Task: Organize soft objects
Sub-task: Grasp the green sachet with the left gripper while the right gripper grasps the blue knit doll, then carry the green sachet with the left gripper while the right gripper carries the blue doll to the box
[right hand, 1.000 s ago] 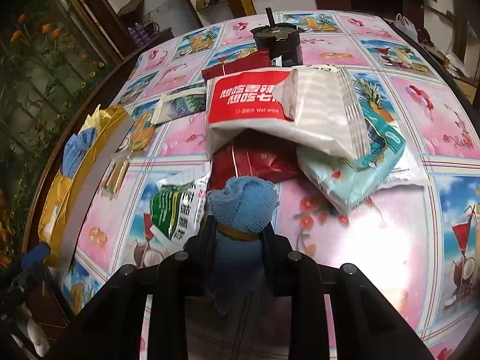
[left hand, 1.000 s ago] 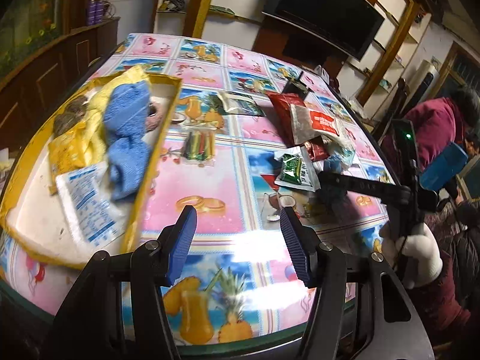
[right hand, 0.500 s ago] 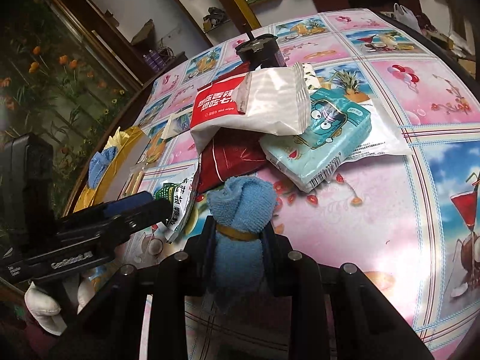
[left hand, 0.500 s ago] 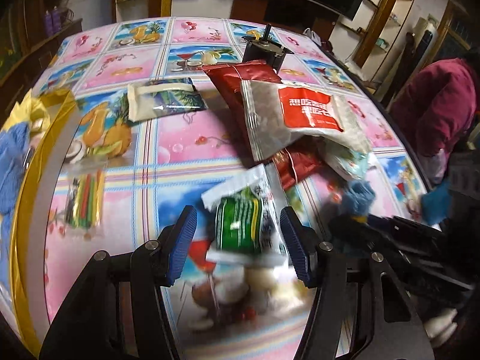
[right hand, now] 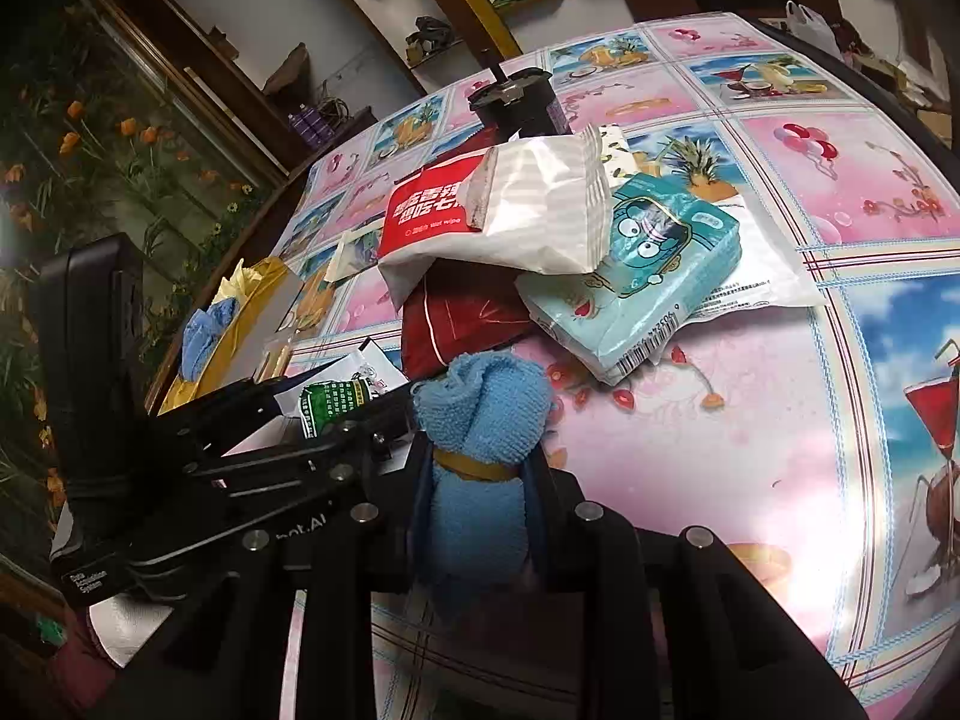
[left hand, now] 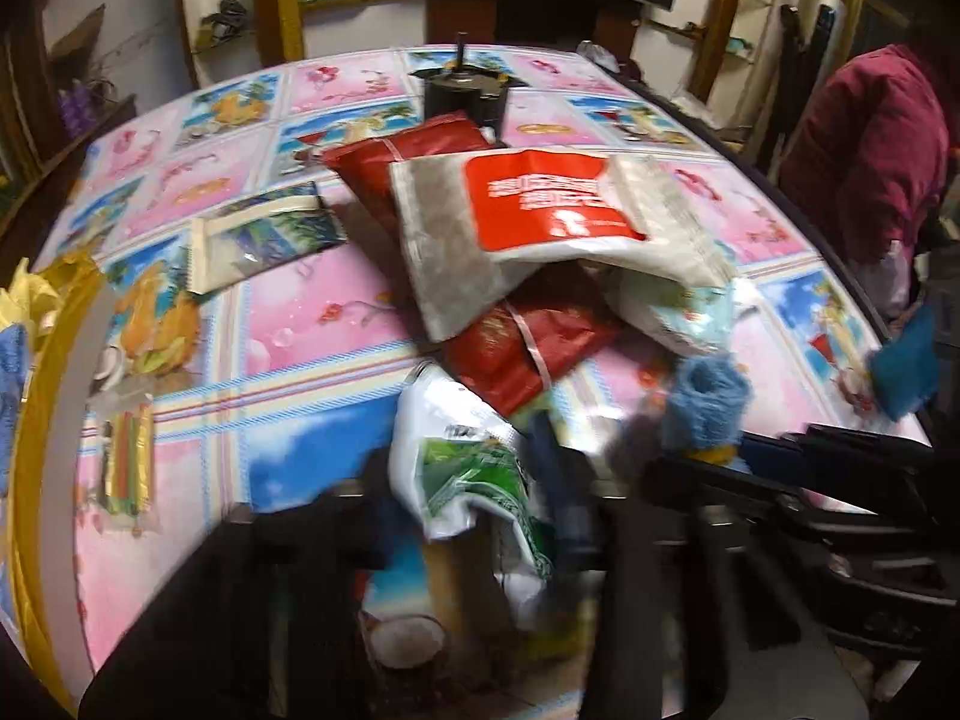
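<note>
My right gripper (right hand: 477, 480) is shut on a rolled blue towel (right hand: 480, 420) with a tan band, held just above the table; the towel also shows in the left wrist view (left hand: 708, 402). My left gripper (left hand: 462, 480) is blurred, with its fingers either side of a green and white packet (left hand: 462, 468), which also shows in the right wrist view (right hand: 336, 399). Whether it grips the packet is unclear. A yellow tray (right hand: 252, 300) at the left holds another blue towel (right hand: 204, 330).
A pile of packets lies mid-table: a red and white wet-wipe pack (left hand: 558, 210), a red pouch (left hand: 522, 348) and a teal tissue pack (right hand: 648, 282). A black motor (left hand: 462, 93) stands behind. A small coloured sachet (left hand: 126, 462) and a flat packet (left hand: 264, 237) lie left. A person in maroon (left hand: 864, 138) sits right.
My left gripper has swung from the tray to the packet pile and moved in over the green and white packet. My right gripper keeps hold of the blue towel and has shifted slightly.
</note>
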`<state>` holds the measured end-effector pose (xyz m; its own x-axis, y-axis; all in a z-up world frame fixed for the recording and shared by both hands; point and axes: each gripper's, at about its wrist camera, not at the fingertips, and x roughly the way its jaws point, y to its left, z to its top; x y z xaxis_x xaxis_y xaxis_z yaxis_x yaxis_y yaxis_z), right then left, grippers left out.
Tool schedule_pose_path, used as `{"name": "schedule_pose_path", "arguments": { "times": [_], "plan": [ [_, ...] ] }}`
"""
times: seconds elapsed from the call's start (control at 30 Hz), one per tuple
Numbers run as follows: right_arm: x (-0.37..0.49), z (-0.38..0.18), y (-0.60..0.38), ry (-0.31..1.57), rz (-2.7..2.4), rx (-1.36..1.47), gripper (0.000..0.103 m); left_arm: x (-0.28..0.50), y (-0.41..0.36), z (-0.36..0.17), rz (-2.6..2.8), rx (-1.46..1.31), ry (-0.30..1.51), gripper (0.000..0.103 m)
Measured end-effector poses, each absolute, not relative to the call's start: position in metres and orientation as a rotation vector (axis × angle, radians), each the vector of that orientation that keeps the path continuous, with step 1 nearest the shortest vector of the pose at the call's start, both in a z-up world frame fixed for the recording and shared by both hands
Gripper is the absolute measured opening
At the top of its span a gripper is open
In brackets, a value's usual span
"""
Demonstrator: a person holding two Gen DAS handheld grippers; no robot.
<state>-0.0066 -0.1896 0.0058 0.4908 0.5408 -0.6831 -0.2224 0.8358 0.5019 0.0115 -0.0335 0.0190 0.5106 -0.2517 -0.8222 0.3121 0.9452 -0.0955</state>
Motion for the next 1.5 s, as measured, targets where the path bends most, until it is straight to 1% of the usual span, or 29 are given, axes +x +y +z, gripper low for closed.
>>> {"name": "schedule_pose_path", "arguments": {
  "times": [0.1,0.43,0.6,0.83,0.97,1.1,1.27,1.5],
  "plan": [
    [-0.006,0.006,-0.191,0.951,0.477,0.381,0.027,0.002,-0.035,0.024,-0.359,0.048,0.964,0.024],
    [-0.01,0.009,-0.199,0.915,0.461,0.417,0.026,-0.039,0.006,0.058,-0.417,-0.143,0.912,0.024],
    [-0.013,0.014,-0.198,0.892,0.45,0.404,0.026,-0.076,0.052,0.081,-0.395,-0.214,0.851,0.024],
    [-0.028,0.031,-0.181,0.89,0.507,0.386,0.026,-0.116,0.148,0.107,-0.221,-0.286,0.742,0.024],
    [-0.035,0.049,-0.152,0.886,0.567,0.344,0.026,-0.127,0.2,0.107,-0.112,-0.347,0.714,0.024],
    [-0.035,0.064,-0.118,0.891,0.629,0.304,0.026,-0.133,0.238,0.095,-0.043,-0.4,0.719,0.024],
    [-0.028,0.077,-0.07,0.912,0.684,0.235,0.026,-0.132,0.261,0.08,-0.012,-0.436,0.738,0.024],
    [-0.021,0.085,-0.001,0.946,0.764,0.153,0.026,-0.123,0.286,0.073,0.03,-0.434,0.753,0.025]
  ]
}}
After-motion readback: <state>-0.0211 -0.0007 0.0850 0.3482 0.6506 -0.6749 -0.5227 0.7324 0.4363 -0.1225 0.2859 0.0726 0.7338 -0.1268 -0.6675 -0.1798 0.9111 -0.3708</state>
